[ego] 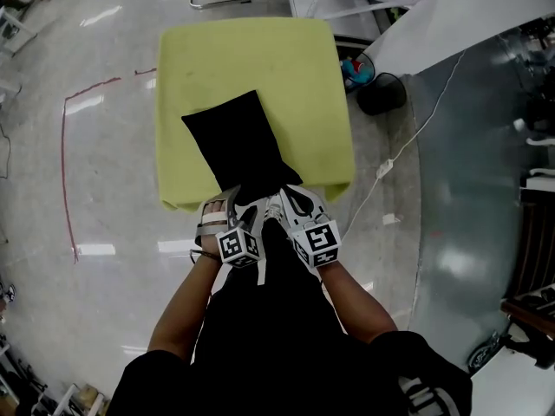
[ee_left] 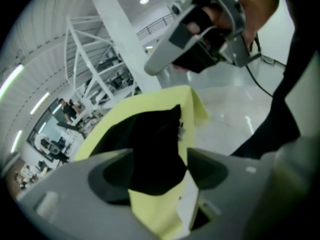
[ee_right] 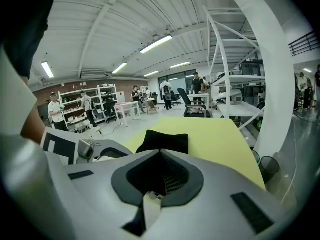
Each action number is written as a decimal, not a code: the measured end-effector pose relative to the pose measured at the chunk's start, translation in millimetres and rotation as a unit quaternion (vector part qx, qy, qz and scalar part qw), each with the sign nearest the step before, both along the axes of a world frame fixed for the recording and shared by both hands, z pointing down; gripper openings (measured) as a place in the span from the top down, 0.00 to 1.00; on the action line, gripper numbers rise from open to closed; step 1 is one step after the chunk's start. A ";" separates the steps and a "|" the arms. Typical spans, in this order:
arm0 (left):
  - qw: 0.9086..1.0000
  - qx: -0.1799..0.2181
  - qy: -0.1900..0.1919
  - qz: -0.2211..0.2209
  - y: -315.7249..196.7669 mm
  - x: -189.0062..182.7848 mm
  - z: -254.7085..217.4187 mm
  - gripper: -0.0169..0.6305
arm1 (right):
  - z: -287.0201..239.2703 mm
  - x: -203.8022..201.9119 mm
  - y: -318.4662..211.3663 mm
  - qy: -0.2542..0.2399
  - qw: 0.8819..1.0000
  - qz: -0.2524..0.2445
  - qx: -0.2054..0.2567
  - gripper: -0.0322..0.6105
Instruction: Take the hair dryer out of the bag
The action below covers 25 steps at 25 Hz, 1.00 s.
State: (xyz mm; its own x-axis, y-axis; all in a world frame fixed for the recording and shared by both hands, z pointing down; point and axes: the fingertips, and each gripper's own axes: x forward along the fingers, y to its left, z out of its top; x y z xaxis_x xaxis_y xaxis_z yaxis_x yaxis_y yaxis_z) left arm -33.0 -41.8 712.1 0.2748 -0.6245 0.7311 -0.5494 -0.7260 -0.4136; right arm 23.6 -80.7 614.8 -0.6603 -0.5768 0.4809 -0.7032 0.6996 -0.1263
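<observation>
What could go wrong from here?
The left gripper is open around the end of the black bag; closing may pinch only cloth, no hair dryer shows. The bag reaches the edge of the table and could slide off. The shut right gripper is close beside it; they could bump.

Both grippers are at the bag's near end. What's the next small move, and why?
Probably close the left gripper on the bag. Its fingers stand open with the bag's near end between them, not pressing it. The right gripper is shut beside it; whether it pinches fabric I can't tell. The bag lies on the table with no hair dryer showing, so a firm hold comes first.
</observation>
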 end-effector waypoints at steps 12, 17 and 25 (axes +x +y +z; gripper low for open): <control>1.000 0.013 -0.011 0.007 -10.6 0.6 -4.0 0.94 | 26.2 22.3 5.8 0.014 1.000 0.005 -0.026 0.94; 0.998 -0.012 0.055 -0.042 -19.8 -5.5 -25.6 0.95 | 38.3 14.8 21.5 0.020 0.999 -0.021 -0.037 0.94; 0.992 -0.020 0.103 -0.064 -47.9 -14.1 -59.9 0.95 | 48.7 -16.3 37.4 0.041 0.995 -0.084 -0.032 0.94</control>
